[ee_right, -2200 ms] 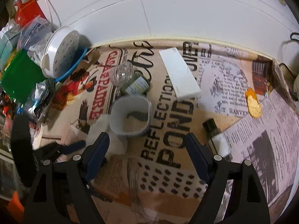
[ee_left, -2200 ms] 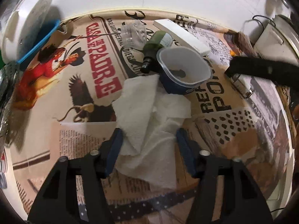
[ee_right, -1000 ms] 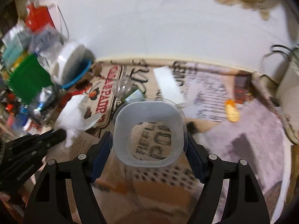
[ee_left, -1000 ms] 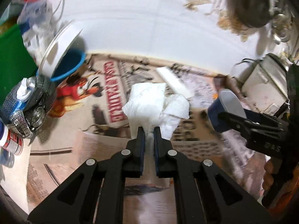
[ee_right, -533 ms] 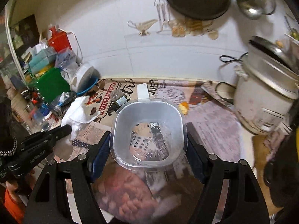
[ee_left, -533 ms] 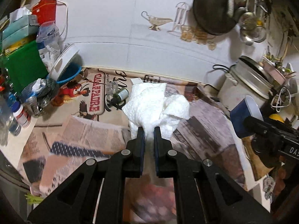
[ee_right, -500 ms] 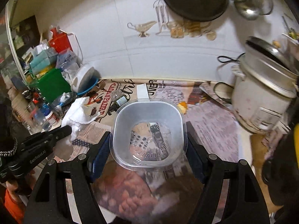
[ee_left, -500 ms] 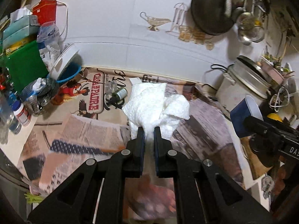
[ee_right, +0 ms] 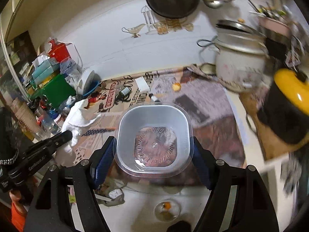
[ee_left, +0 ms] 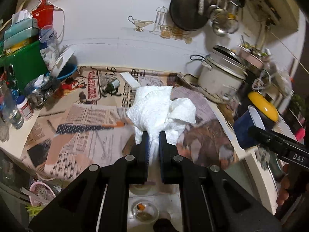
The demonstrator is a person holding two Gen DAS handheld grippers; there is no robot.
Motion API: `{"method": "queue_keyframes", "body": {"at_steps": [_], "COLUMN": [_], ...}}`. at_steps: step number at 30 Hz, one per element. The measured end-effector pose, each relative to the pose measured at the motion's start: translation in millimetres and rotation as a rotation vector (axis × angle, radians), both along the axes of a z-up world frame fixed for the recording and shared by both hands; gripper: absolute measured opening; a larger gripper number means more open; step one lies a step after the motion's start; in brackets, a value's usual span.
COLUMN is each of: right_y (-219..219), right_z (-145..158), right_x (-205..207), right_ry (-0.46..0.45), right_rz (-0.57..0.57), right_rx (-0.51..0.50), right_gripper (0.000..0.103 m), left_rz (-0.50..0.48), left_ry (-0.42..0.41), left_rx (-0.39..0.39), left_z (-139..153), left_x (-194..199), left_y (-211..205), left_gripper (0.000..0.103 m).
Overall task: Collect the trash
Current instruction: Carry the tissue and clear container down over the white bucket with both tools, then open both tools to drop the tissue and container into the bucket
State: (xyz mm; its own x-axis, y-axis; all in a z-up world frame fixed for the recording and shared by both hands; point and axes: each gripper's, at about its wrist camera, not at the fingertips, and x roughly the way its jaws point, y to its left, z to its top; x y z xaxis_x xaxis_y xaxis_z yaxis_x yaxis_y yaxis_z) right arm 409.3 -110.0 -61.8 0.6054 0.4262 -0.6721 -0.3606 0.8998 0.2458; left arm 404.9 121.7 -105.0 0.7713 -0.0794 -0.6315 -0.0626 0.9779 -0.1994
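**Two pieces of trash in hand, carried clear of the counter**

Newspaper-covered counter point(ee_left: 92, 119) against a white tiled wall, cluttered on both ends. Far left: green plastic bin point(ee_left: 25, 63), round blue basin point(ee_left: 66, 73) with a white lid leaning in it. Mid-counter, unclaimed: one small dark glass bottle lying on its side point(ee_left: 112, 84), one flat white rectangular box point(ee_left: 129, 80), one orange scrap point(ee_right: 176, 86). Far right: white rice cooker with metal lid point(ee_left: 222, 77).

Left gripper point(ee_left: 154, 143): jaws together, clamped on one crumpled white paper towel point(ee_left: 158, 108), which bulges above the tips. Hold looks narrow; only a pinch of paper sits between the pads.

Right gripper point(ee_right: 153, 150): jaws apart to the width of one clear square plastic tub with a dark blue outer wall point(ee_right: 153, 135), pads pressing its two opposite sides. Tub is empty, mouth facing the camera.

Both items hang out past the counter edge, over the floor, where a small clear bowl point(ee_right: 167, 210) sits below. No bin is visible.

Judgement on the carry: keep the left pinch firm, since loose towel could slip out on a quick swing. Keep the tub level, side pressure steady; thin plastic may flex and pop free. Release only once each load is over the receptacle.

Count: held, two; trash candidates left on the counter, three; grippers, two.
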Motion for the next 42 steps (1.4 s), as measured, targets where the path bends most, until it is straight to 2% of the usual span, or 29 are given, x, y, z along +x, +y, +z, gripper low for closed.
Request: {"method": "queue_keyframes", "body": {"at_steps": [7, 13, 18, 24, 27, 33, 38, 40, 42], "right_y": [11, 18, 19, 12, 5, -10, -17, -18, -17], "right_z": [-19, -27, -48, -101, -139, -246, -341, -386, -428], "right_x": [-83, -126, -140, -138, -131, -106, -92, -86, -82], "right_ry": [0.024, 0.079, 0.121, 0.175, 0.220, 0.306, 0.346, 0.365, 0.377], "right_rz": [-0.065, -0.077, -0.082, -0.088, -0.091, -0.096, -0.095, -0.094, -0.088], "right_rx": [0.012, -0.023, -0.078, -0.118, -0.118, -0.119, -0.118, -0.118, -0.118], "right_gripper": [0.072, 0.073, 0.073, 0.073, 0.073, 0.073, 0.073, 0.073, 0.073], "left_rz": [-0.042, -0.081, -0.093, -0.080, -0.086, -0.081, -0.090, -0.101, -0.114], "left_ry": [0.038, 0.132, 0.221, 0.309, 0.357, 0.398, 0.421, 0.443, 0.467], "left_rx": [0.028, 0.024, 0.037, 0.046, 0.057, 0.043, 0.027, 0.026, 0.020], "left_z": [-14, -37, -84, -149, -191, -289, -392, -444, -484], "left_x": [-84, -121, -131, -129, -119, -100, -86, -78, -73], "left_y": [12, 11, 1, -14, -24, -41, -48, -49, -47], "left_gripper": [0.008, 0.008, 0.008, 0.008, 0.008, 0.008, 0.008, 0.008, 0.008]}}
